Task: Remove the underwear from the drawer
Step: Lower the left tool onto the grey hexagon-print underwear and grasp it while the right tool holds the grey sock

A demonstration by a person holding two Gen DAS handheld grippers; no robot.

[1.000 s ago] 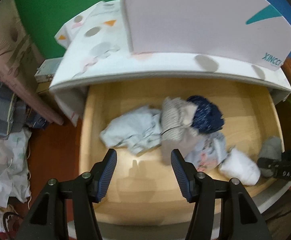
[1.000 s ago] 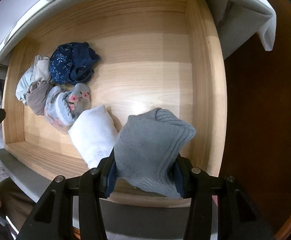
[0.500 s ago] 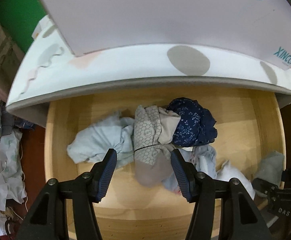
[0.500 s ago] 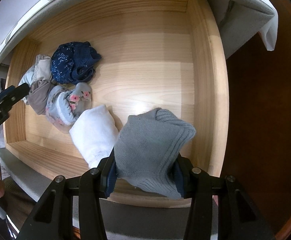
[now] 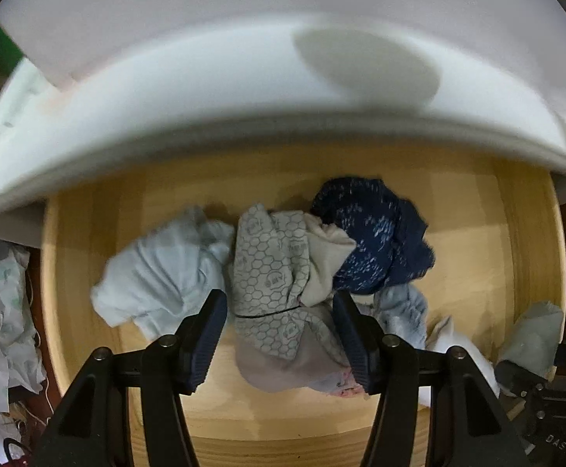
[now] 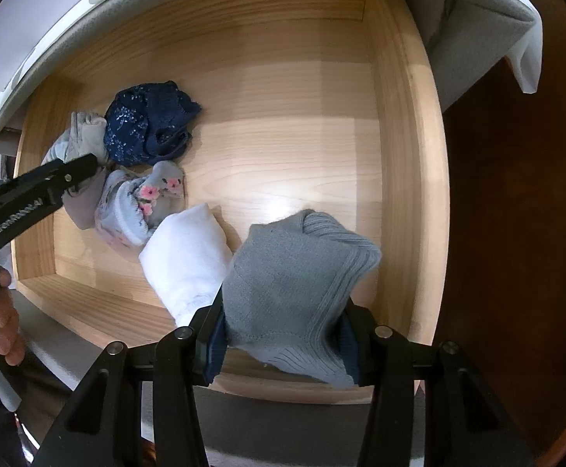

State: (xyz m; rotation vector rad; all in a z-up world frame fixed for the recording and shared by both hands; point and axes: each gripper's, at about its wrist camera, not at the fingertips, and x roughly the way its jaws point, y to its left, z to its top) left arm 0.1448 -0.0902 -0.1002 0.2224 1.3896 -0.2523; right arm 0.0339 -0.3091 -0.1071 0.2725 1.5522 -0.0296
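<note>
Black-armed with ribbed blue pads, the left gripper fills the lower centre of the left wrist view, pointing down into the wooden drawer. Its jaws are opening, and the grey honeycomb-print underwear sits right between them, the pads flanking the bundle's lower part without visibly pressing on it. That is the relation the coming move turns on: the bundle lies directly ahead of and between the pads, its long axis running from the bottom of the frame toward the top, roughly along the gap, so the jaws look set to close across its narrow waist, where a dark band cinches it.

Moving outward, a pale blue garment lies just left of the left pad, touching the grey bundle. A navy speckled garment sits at upper right of the bundle, overlapping a cream fold. Lower right, a light blue piece lies close by the right pad; a sloppy close could, I judge, snag it too.

In the right wrist view, the right gripper at lower centre is clamped on a grey ribbed sock, held over the near right part of the drawer. A white sock lies just to its left, a floral sock pair beyond that. The left gripper's arm enters at centre left, over the grey bundle, so the left hand is plainly the nearer one.
</note>
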